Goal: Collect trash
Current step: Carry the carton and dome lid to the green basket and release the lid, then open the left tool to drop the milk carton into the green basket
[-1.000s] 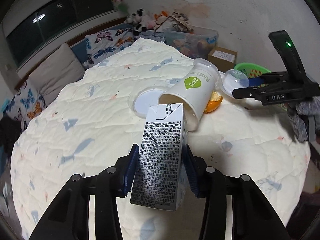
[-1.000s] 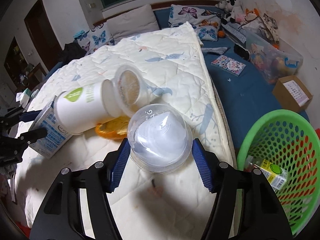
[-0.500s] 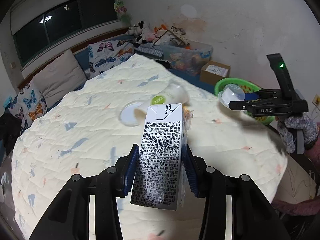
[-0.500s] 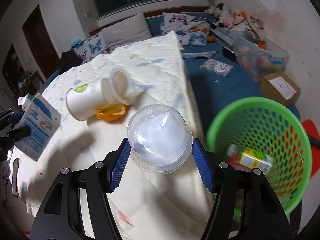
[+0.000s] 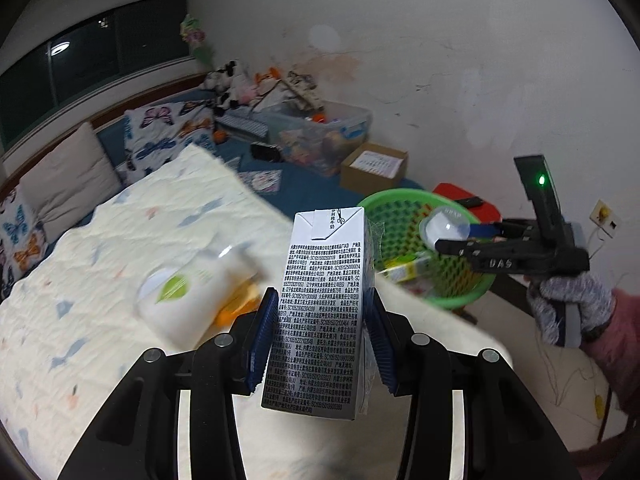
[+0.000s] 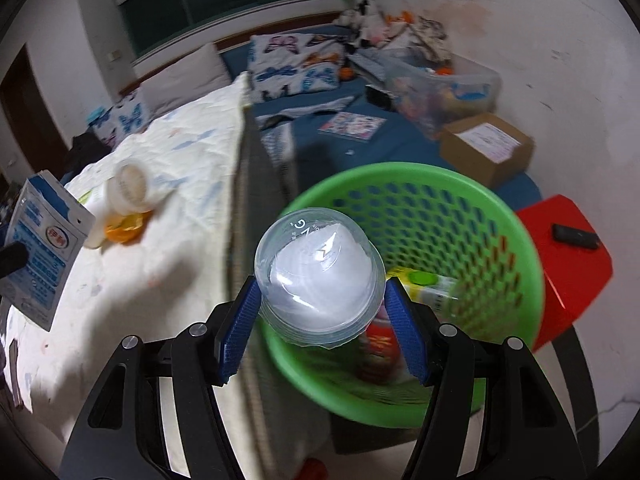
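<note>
My left gripper [image 5: 324, 340] is shut on an upright milk carton [image 5: 324, 304], held above the bed's edge; the same carton [image 6: 40, 240] shows at the left of the right wrist view. My right gripper [image 6: 322, 320] is shut on a clear plastic dome lid [image 6: 320, 272], held over the near rim of the green mesh basket [image 6: 500, 216]. From the left wrist view, that right gripper [image 5: 452, 236] holds the lid [image 5: 446, 226] over the basket [image 5: 464, 292]. A white paper cup [image 5: 188, 296] lies tipped on the quilt beside an orange peel [image 6: 124, 232].
The basket holds a yellow-green carton [image 6: 432, 292] and a red can [image 6: 380, 344]. A red stool [image 6: 568, 256] with a dark remote stands right of it. A cardboard box [image 6: 488, 148], a clear storage bin [image 6: 440, 84] and pillows lie beyond on the blue floor mat.
Both grippers swung right, away from the quilt's middle. The dome lid went from over the bed to over the basket. The carton rose and neared the bed's edge; both grips held.
</note>
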The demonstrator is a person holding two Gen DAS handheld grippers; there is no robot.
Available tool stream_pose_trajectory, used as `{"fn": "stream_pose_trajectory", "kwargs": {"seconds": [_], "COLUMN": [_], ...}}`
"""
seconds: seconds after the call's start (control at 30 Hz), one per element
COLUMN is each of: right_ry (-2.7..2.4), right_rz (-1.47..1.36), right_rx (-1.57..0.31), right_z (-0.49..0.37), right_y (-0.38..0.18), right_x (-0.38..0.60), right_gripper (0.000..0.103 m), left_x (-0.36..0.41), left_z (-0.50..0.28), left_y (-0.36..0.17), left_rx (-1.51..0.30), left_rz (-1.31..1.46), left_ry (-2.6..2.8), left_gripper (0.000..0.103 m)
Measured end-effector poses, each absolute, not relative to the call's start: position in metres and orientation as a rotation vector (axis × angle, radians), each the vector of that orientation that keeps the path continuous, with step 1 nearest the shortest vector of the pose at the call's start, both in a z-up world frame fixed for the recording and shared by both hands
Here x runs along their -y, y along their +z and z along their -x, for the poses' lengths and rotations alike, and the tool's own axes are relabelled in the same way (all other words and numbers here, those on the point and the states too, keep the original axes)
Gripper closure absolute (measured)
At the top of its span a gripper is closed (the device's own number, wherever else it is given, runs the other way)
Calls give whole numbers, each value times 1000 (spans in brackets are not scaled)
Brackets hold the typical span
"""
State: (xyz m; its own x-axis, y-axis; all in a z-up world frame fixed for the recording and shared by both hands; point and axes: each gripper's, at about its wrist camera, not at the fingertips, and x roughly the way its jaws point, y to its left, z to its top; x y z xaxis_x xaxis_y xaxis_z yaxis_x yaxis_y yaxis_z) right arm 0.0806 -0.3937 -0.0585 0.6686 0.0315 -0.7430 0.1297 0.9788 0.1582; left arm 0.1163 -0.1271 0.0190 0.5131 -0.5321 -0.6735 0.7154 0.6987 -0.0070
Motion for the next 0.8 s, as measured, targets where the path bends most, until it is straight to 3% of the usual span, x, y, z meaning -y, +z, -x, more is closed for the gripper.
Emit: {"fn": "stream_pose_trajectory", "kwargs": {"seconds": [0.5,0.8], "right_ry": [-133,-165], "right_rz": [-276,-275], "right_rx": [-803,-775], "right_z": [-48,-30], "right_y": [-58,-54], "right_x": [450,457], "right_gripper": [28,17], "left_x": [239,290], "left_z": [-143,-154], "left_y": [4,-15], "left_rx": [-771,-829], "left_rz": [-278,-268], "left_ry": [-840,-859], "left_gripper": [60,60]}}
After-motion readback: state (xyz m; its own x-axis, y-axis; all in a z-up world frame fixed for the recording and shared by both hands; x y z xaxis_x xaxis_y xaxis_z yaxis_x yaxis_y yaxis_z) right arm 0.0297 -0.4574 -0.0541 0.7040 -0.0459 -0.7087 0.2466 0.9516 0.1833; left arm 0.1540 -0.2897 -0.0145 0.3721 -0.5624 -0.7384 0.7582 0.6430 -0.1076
